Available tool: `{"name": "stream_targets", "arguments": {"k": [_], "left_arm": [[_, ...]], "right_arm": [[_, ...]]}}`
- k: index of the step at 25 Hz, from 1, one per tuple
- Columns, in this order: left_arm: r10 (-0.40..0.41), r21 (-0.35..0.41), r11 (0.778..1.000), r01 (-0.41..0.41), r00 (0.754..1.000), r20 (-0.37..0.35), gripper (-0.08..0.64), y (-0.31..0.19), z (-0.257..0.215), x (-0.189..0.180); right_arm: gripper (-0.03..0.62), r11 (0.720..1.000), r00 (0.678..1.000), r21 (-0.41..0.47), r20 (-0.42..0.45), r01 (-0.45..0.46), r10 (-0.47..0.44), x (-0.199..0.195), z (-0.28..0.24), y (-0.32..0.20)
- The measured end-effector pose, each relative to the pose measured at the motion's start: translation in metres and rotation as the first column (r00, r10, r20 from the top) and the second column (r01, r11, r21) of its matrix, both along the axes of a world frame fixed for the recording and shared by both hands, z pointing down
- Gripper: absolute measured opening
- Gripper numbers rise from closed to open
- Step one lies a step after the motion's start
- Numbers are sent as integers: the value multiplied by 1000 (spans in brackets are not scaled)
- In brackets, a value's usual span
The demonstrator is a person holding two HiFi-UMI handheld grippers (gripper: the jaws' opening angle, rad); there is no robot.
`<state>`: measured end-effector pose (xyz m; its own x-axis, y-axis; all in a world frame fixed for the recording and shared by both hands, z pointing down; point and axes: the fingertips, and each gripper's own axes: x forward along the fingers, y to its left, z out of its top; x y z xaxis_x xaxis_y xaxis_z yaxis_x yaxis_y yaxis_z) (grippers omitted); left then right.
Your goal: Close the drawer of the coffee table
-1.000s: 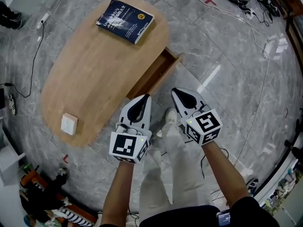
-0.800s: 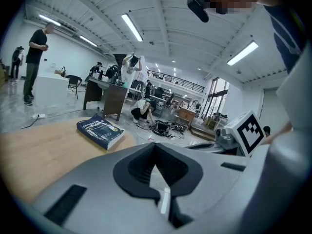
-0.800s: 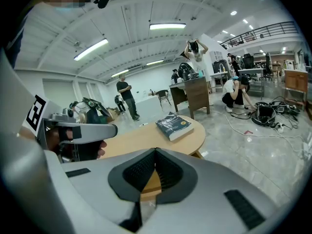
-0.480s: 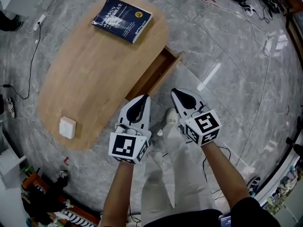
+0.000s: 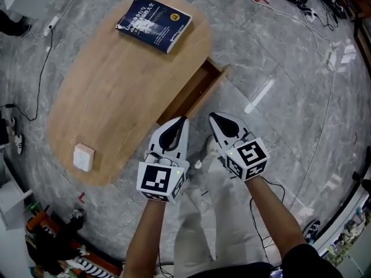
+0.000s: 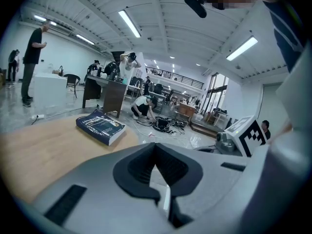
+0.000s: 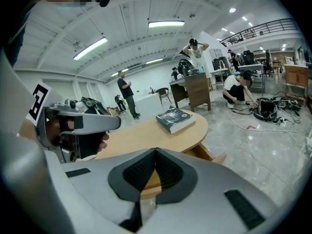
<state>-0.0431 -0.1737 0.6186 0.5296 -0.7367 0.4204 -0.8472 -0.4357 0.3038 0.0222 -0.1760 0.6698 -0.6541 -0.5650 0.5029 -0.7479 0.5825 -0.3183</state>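
The drawer point(image 5: 197, 90) juts open from the coffee table's point(image 5: 116, 97) side, just ahead of us. Our left gripper point(image 5: 182, 120) and right gripper point(image 5: 212, 116) hover short of it, both clenched on nothing. We judge an off-centre push could skew and jam it.

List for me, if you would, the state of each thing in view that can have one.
drawer: open, pulled out of the coffee table
book: closed, lying flat on the tabletop
left gripper: jaws together, holding nothing
right gripper: jaws together, holding nothing
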Motion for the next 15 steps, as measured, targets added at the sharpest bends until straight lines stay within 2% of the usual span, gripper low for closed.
{"name": "stream_targets", "arguments": {"k": [15], "left_arm": [[-3, -3, 1000, 3, 1000, 7, -2, 2, 17, -4]], "right_arm": [[12, 1000, 1000, -16, -17, 15, -15, -5, 28, 6]]}}
